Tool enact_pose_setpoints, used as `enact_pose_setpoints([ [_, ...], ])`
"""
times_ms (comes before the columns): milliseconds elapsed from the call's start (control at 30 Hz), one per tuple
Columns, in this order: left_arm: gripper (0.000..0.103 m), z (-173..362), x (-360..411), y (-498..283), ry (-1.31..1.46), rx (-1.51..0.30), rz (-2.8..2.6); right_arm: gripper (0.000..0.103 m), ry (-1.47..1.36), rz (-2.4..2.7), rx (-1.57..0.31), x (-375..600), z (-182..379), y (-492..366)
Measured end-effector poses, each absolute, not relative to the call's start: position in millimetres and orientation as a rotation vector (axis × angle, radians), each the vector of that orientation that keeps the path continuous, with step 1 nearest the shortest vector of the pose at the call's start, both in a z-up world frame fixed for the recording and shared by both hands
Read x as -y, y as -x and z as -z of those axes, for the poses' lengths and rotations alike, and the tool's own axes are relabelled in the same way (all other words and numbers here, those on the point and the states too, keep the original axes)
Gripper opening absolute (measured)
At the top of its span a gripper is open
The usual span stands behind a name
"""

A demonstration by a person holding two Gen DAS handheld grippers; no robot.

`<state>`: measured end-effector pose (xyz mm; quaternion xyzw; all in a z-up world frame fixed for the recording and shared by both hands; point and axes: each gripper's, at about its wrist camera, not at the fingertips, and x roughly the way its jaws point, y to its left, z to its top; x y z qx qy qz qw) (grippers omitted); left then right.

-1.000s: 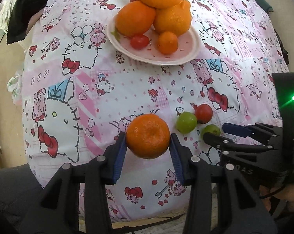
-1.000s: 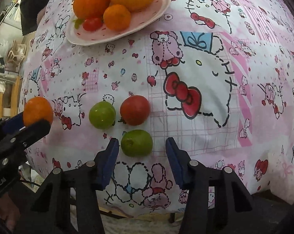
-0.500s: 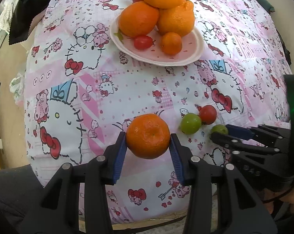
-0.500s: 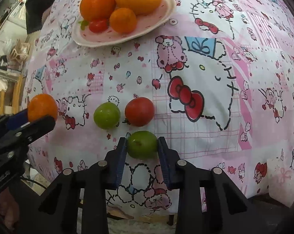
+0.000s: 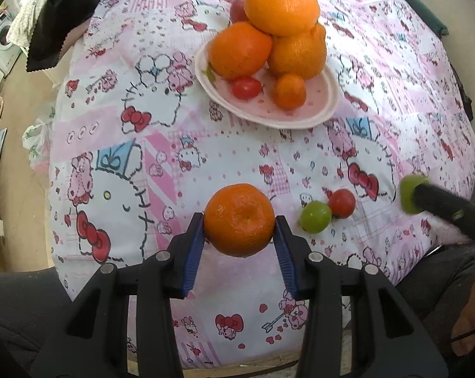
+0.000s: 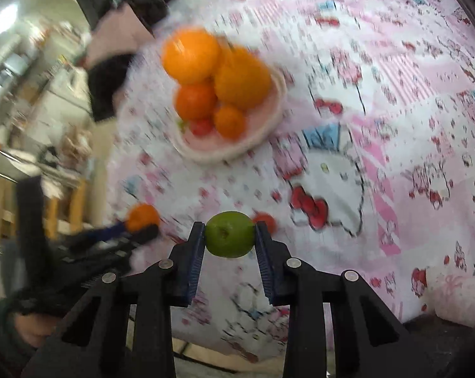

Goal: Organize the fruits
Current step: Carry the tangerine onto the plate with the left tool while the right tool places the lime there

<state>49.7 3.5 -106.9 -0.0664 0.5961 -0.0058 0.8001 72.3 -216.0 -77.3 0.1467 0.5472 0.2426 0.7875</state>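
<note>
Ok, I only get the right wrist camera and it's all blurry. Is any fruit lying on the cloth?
Observer: Yes. A second green fruit lies on the tablecloth, touching a red tomato. Your view hides the green one.
Operator: Is the other hand holding its orange properly?
Observer: The left gripper has its jaws shut on the mandarin, one pad on each side.
Operator: Anything behind the orange pile?
Observer: A reddish fruit peeks out behind the oranges on the plate.

Table (image 5: 237, 157) (cartoon cloth): plate (image 5: 300, 119), 2 tomatoes (image 5: 315, 217).
</note>
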Motion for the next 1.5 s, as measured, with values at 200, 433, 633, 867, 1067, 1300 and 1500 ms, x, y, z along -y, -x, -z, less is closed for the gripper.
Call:
enact_pose_setpoints([
  [200,0.039,83,-10,-50,0.155,-1.185,0.004,0.034,-0.432,-0.552,-1.072,236,49,-80],
  [433,0.039,55,-12,-67,0.161,-1.131,0.023,0.034,-0.47,-0.553,-1.027,246,31,-101],
  [633,0.039,41,-11,-93,0.167,-1.126,0.05,0.034,-0.475,-0.558,-1.021,244,25,-127],
  [867,0.039,38,-8,-129,0.108,-1.117,0.069,0.034,-0.481,-0.555,-1.05,237,33,-163],
  [1067,0.039,56,0,-157,0.067,-1.137,0.089,0.034,-0.498,-0.537,-1.134,233,65,-191],
  [1300,0.039,93,13,-175,0.053,-1.205,0.12,0.034,-0.417,-0.513,-1.227,209,104,-212],
  [1500,0.039,119,18,-180,0.015,-1.239,0.117,0.034,-0.31,-0.504,-1.281,183,133,-218],
])
